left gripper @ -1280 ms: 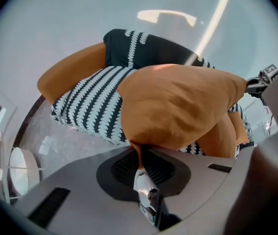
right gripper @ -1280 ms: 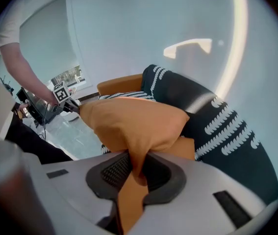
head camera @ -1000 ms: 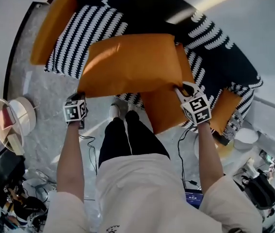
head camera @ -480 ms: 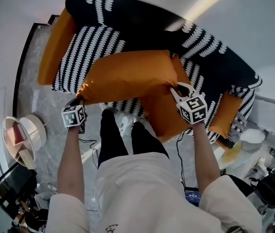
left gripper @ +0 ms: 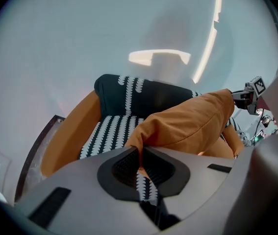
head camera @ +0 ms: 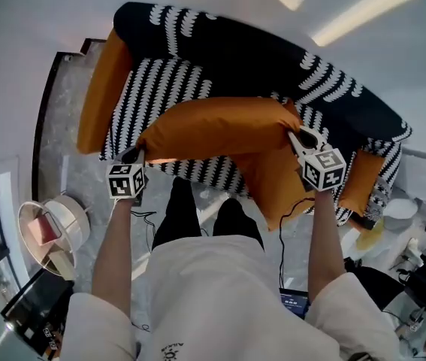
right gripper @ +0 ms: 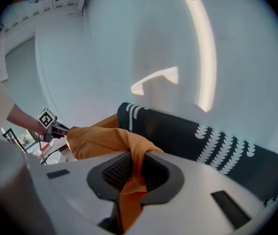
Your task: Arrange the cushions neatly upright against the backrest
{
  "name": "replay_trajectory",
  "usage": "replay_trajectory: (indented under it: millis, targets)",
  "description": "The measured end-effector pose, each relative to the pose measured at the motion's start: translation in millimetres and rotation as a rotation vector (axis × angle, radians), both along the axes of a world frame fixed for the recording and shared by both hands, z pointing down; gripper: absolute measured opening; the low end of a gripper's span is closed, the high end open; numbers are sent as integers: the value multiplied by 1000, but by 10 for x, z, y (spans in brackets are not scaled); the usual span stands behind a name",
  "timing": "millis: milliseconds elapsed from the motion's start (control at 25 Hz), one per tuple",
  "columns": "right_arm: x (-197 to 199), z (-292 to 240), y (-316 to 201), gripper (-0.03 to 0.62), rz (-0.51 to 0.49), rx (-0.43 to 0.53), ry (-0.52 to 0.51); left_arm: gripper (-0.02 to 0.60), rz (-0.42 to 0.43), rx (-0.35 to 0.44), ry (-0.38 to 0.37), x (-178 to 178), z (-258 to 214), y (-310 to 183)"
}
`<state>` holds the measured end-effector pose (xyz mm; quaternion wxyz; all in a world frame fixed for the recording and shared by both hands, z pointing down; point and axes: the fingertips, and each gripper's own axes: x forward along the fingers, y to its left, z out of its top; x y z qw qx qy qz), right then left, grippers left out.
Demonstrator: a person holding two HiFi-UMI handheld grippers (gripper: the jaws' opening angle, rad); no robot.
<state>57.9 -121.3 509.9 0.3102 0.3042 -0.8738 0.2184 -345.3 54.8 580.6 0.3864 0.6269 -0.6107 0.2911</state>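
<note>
Orange cushion (head camera: 213, 126): hung stretched over the front edge of the sofa (head camera: 273, 59) seat.
Left gripper (head camera: 133, 155): jaws clamped on its left corner.
Right gripper (head camera: 297, 134): jaws pinched its right corner.

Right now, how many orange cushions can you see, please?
4: held cushion between left gripper and right gripper; second cushion beneath it; left-end cushion, possibly an armrest; right-end cushion. More may be hidden.

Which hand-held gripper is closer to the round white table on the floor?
Left. The left hand-held gripper is up-right of the round white table; the right hand-held gripper is at the far end of the orange cushion.
</note>
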Motion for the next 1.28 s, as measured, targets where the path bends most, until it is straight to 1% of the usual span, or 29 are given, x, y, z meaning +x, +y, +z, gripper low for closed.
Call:
replay_trajectory:
  millis: [160,280,480,640,800,960,1120,1280]
  targets:
    - [-171,-196,-66,60,63,-12,-13,34,61,61,12,-324,-279,-385]
    - [-324,-246,-75,60,115,-18,-29,34,101,97,11,-591,-418,-694]
    - [-762,-265,-105,59,186,-23,-55,34,163,146,-2,-1149,-559,-1165]
    - [-1052,-243,-154,58,223,-29,-75,34,201,173,-22,-1479,-633,-1458]
    - [-1374,-168,-197,58,230,-47,-84,34,193,178,-39,-1818,-612,-1649]
    - [-1657,32,-172,58,234,-92,-78,34,201,151,-50,-2107,-436,-1693]
    - [-1749,108,-117,58,226,-141,-72,34,211,131,-35,-2213,-405,-1669]
    - [-1748,155,-77,60,224,-180,-56,35,237,94,-16,-2225,-315,-1618]
